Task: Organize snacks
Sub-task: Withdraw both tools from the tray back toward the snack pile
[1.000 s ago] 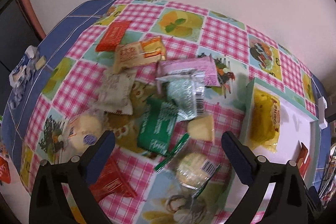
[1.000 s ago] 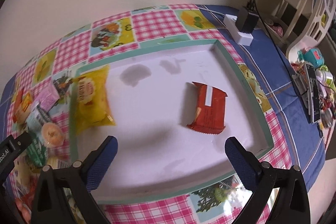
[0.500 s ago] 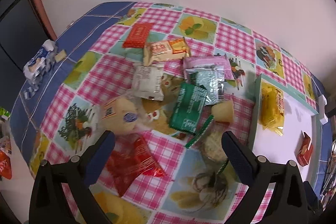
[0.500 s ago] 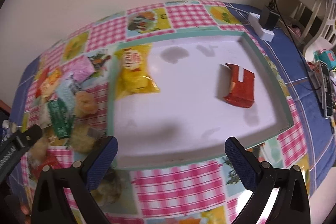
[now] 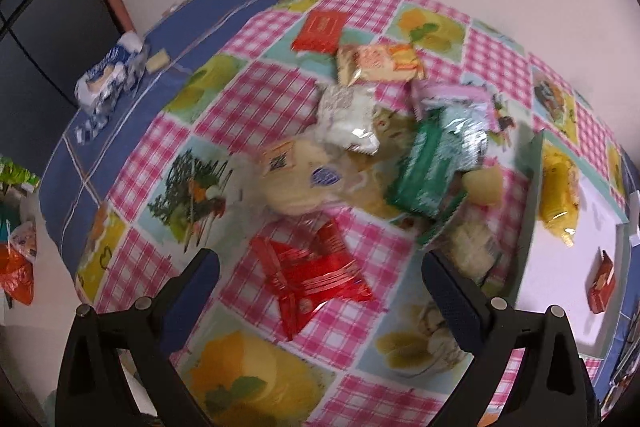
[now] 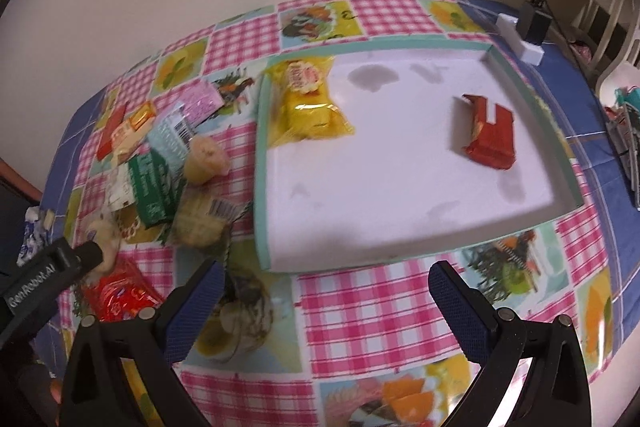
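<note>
Table: round top under a pink-checked oilcloth with fruit pictures (image 6: 362, 307), a blue cloth showing at its edges.
Tray: shallow white rectangular tray with a teal rim (image 6: 259, 187) (image 5: 530, 195) on the right part of the table, its far edge toward the wall.
In the tray: yellow plastic snack bag (image 6: 306, 101) (image 5: 558, 193) against the tray's left rim at the far corner; red-brown foil snack pack (image 6: 490, 137) (image 5: 600, 283) near the right rim, well apart from the yellow bag.
Loose pile: on the oilcloth left of the tray, the packets overlapping; among them a dark green packet (image 5: 426, 175) (image 6: 154, 183), a pale cream pouch (image 5: 348, 117) and an orange-red flat packet (image 5: 320, 31) toward the table's far edge.
Red wrapper: shiny red crinkled foil wrapper (image 5: 310, 279) (image 6: 120, 297) at the pile's near side, by the table's near edge.
Left gripper (image 5: 320, 281): blue-padded fingers wide apart, empty, above the red wrapper, which sits between them in the left wrist view.
Right gripper (image 6: 326, 293): fingers wide apart, empty, over the oilcloth just in front of the tray's near rim.
</note>
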